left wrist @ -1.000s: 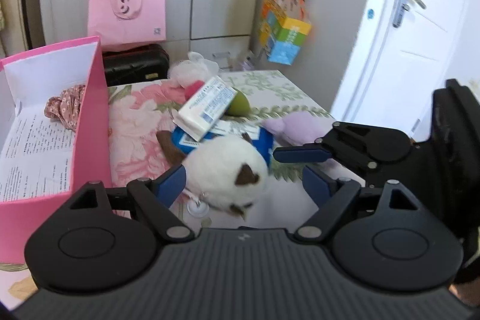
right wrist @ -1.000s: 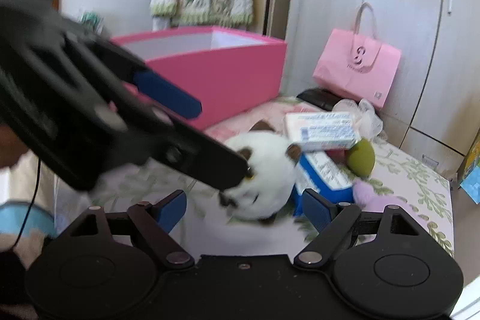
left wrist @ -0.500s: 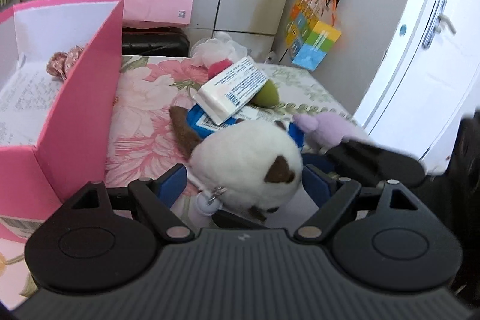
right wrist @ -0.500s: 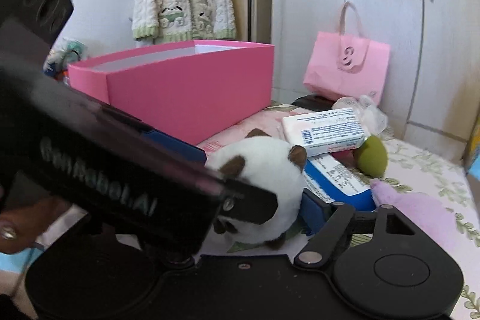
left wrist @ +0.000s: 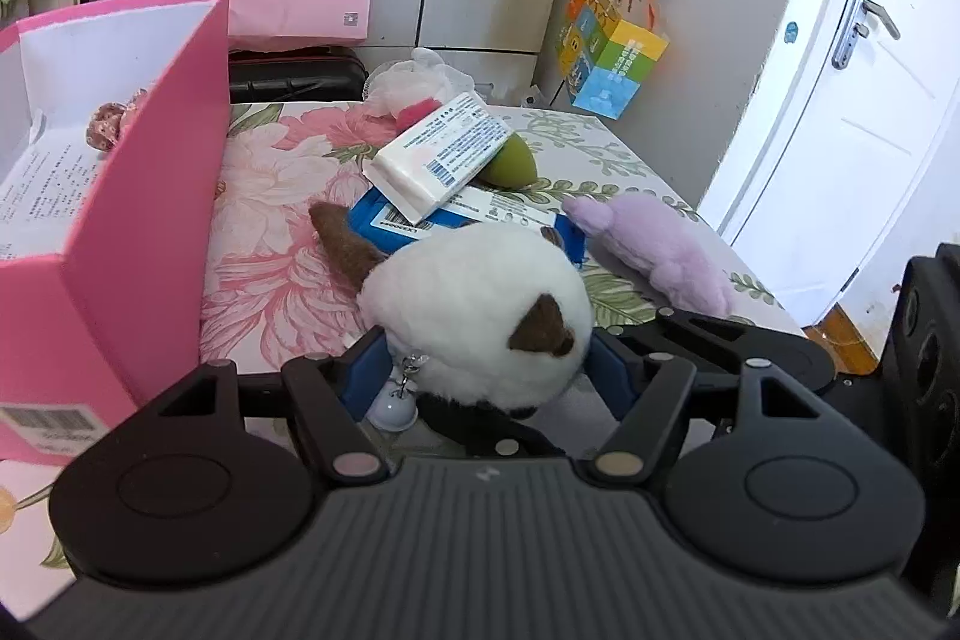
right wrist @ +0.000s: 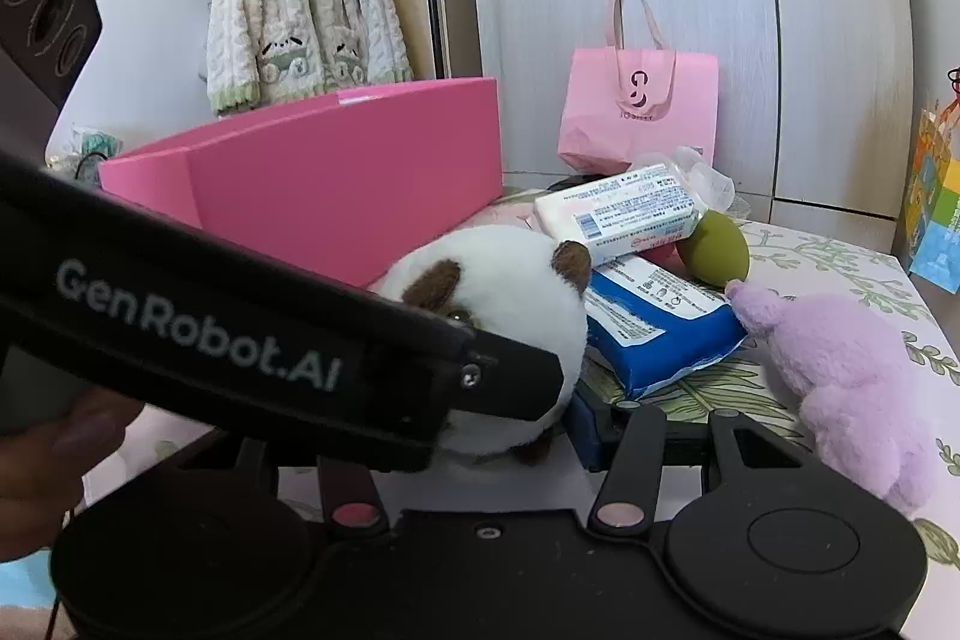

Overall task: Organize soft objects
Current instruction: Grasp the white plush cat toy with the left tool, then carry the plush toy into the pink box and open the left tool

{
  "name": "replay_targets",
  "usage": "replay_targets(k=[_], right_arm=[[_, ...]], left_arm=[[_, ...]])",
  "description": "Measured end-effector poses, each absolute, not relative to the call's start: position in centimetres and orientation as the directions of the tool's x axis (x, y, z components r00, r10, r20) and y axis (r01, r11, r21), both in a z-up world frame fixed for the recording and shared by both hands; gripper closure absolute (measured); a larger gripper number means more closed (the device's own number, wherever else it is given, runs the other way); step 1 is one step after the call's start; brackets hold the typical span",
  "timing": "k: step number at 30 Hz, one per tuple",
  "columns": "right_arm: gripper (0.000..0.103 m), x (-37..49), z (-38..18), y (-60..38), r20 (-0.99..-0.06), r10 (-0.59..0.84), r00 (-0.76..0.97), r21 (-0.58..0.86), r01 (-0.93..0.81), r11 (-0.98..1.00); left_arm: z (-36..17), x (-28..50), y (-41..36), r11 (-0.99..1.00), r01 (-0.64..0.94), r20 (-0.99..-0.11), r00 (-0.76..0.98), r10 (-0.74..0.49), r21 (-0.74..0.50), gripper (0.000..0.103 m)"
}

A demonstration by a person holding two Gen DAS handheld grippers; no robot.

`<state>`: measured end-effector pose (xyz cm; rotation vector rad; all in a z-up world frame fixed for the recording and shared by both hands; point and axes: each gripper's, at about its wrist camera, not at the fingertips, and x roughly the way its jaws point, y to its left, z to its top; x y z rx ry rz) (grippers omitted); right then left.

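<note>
Floral tablecloth (left wrist: 282, 244) beside tall pink cardboard box (left wrist: 144, 232): left gripper (left wrist: 480, 370) and right gripper (right wrist: 510, 418) both clamp round white-and-brown plush cat (left wrist: 474, 322).

Support surface: a bed with floral cover (left wrist: 270, 196). Resting on it: pink box (left wrist: 150, 196) at left; white-and-brown plush cat (left wrist: 480, 316); blue wipes pack (right wrist: 654, 334) beside the cat; purple plush (left wrist: 654, 244) and green sponge (left wrist: 510, 163) near the pack.

Both wrist views look close, from opposite sides, at the plush cat (left wrist: 480, 316).
</note>
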<state>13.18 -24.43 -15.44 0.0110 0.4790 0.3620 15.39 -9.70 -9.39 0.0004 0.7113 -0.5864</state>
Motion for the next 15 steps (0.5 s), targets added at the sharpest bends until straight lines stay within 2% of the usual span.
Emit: replay_targets(k=[6, 15], right_arm=[[0.046, 12.0, -14.6, -24.3, -0.443, 0.370, 0.817, 0.140, -0.345, 0.928], [0.046, 8.9, -12.9, -22.8, -0.442, 0.371, 0.817, 0.131, -0.350, 0.927]], left_arm=[[-8.1, 13.1, -9.6, 0.847, 0.518, -0.624, 0.623, -0.472, -0.123, 0.034], [-6.3, 9.6, -8.5, 0.859, 0.506, -0.622, 0.649, -0.438, -0.077, 0.034]])
